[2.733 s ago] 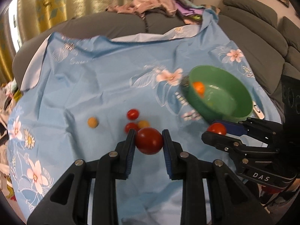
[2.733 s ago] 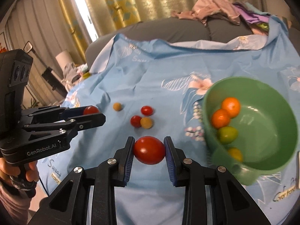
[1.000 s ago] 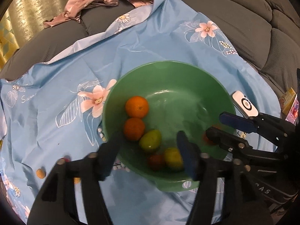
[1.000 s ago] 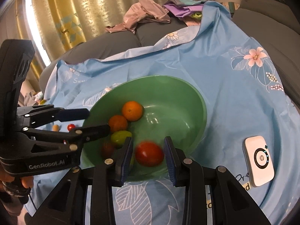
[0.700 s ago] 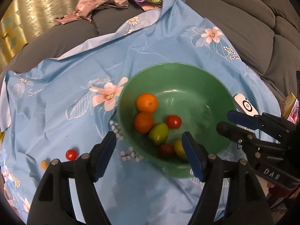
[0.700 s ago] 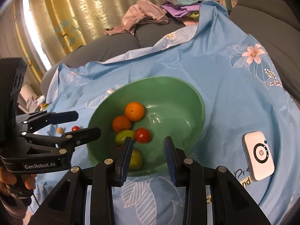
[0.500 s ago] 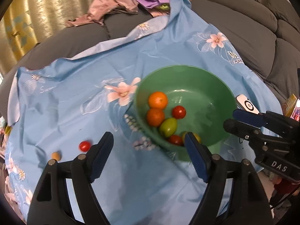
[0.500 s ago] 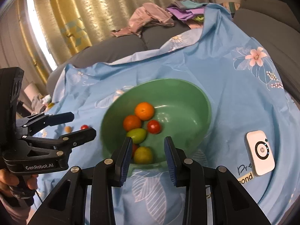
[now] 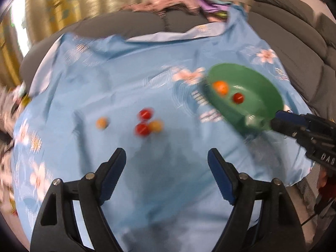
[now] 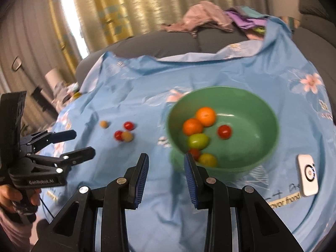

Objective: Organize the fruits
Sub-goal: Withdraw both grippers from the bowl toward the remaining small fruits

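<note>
A green bowl [image 10: 260, 163] on the blue flowered cloth holds several fruits: two oranges [image 10: 205, 116], a green tomato [image 10: 197, 140], red tomatoes [image 10: 224, 131] and a yellow one [image 10: 208, 160]. Loose on the cloth lie two red cherry tomatoes [image 9: 145, 113] [image 9: 141, 129], a yellow one [image 9: 155, 126] touching the nearer red, and another yellow one [image 9: 101, 123] further left. My left gripper [image 9: 167, 163] is open and empty, just short of the loose cluster. My right gripper [image 10: 166, 163] is open and empty at the bowl's near-left rim. The bowl also shows in the left wrist view [image 9: 266, 113].
A white device [image 10: 308, 173] lies on the cloth right of the bowl. The cloth [image 9: 117, 79] covers a grey sofa [image 9: 298, 48]. A heap of clothes [image 10: 205, 16] lies at the back. Curtains hang behind.
Both grippers dropped their red tomatoes into the bowl and opened. Since then both have swung left, away from the bowl; the left one now faces the loose cherry tomatoes.
</note>
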Tool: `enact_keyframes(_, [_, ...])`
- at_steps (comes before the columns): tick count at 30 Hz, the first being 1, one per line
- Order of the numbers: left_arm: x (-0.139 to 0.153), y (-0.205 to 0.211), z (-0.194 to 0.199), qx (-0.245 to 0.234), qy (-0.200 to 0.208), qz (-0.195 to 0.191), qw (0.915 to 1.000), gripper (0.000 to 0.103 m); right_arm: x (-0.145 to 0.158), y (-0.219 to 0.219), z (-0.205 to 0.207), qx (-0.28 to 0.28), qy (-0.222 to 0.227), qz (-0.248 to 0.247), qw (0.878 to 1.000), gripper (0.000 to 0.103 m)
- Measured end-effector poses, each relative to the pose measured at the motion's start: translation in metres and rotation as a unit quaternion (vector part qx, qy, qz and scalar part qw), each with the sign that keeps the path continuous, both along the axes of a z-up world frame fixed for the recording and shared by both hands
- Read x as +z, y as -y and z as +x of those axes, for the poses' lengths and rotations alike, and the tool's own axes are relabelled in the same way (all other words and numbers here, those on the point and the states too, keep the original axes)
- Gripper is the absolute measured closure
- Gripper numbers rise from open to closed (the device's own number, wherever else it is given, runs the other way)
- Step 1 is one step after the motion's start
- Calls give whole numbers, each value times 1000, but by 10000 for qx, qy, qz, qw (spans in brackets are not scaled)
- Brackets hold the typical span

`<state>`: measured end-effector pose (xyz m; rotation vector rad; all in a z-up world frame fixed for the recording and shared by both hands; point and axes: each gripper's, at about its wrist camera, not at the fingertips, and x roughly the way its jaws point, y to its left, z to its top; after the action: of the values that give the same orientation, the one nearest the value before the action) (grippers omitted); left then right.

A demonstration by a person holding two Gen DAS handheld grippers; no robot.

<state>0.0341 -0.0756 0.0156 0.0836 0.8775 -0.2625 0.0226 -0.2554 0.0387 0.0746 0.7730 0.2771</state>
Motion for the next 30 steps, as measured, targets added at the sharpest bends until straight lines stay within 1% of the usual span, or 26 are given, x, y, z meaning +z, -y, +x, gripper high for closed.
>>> enact_keyframes(2, [-10,-26,-12,320,-90,-38,9994,23,-4,-9,1,105,-28,-64,9999,68])
enact_keyframes(5, [-24,-55,-26,624,-241,-78,9977,23,-12,-21,4,253,-161,-29,9995,68])
enact_keyframes(8, [-37,-75,-37,848,-405,-147,9955,23,-19,-35,9,409,-281,-29,9988,68])
enact_keyframes(10, [-41,-81,-37,902,-480,-222,9945,23,-25,-45,11,518,-370,-21,9980,68])
enact_keyframes(13, [-47,-85,-37,867,-547,-343,9941,23,-31,-57,15,660,-473,-35,9967,68])
enact_keyframes(17, [-48,-83,-30,757,-513,-461,9947,23,-38,-70,21,815,-575,-133,9949,68])
enact_keyframes(22, [-42,-84,-8,695,-366,-402,9961,24,-46,-86,45,995,-669,-176,9926,68])
enact_keyframes(30, [-37,-89,45,586,-301,-218,9976,24,-65,-118,100,1207,-831,-610,9873,68])
